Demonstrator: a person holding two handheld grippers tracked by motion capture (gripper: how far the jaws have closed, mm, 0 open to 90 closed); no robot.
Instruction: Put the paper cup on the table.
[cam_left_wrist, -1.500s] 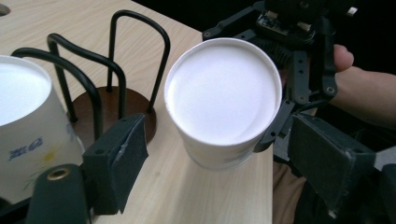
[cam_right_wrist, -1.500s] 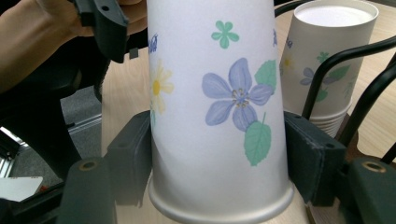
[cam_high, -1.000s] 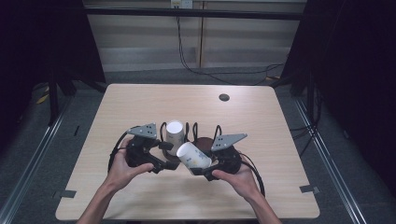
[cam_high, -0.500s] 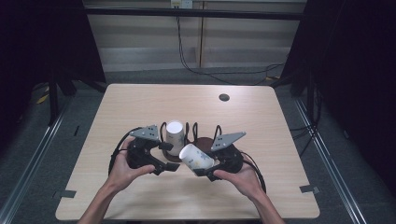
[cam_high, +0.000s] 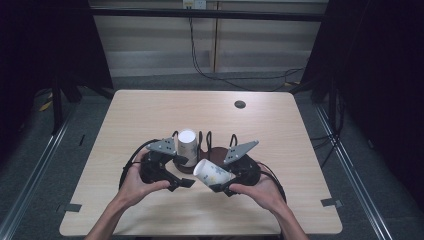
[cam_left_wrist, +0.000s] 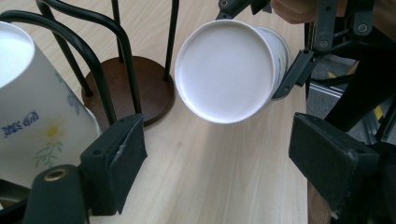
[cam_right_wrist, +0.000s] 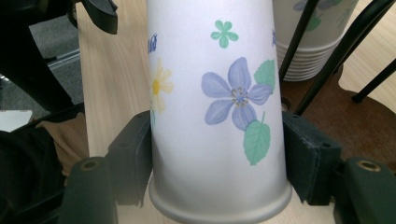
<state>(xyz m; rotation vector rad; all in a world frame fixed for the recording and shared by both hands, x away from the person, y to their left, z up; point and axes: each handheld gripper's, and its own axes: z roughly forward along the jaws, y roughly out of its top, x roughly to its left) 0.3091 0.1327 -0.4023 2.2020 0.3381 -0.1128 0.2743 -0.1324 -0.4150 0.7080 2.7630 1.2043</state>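
While the right gripper (cam_right_wrist: 217, 154) clamps a flowered paper cup (cam_right_wrist: 217, 102), its blue lettering perhaps unreadable, the left gripper (cam_left_wrist: 224, 158) gapes.

White cup (cam_right_wrist: 219, 112) w/ blue, yellow flowers; dark brown rack base (cam_left_wrist: 135, 86).

Light wood-grain table (cam_high: 150, 115), rectangular with rounded corners. A dark round grommet (cam_high: 240, 104) sits near its far right corner. A brown round-based wire rack (cam_high: 212, 152) stands mid-table.

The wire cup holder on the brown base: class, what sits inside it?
Inside the wire holder sits a stack of upturned paper cups, nested rims showing in the right gripper view. Their number cannot be counted, and their insides are hidden.
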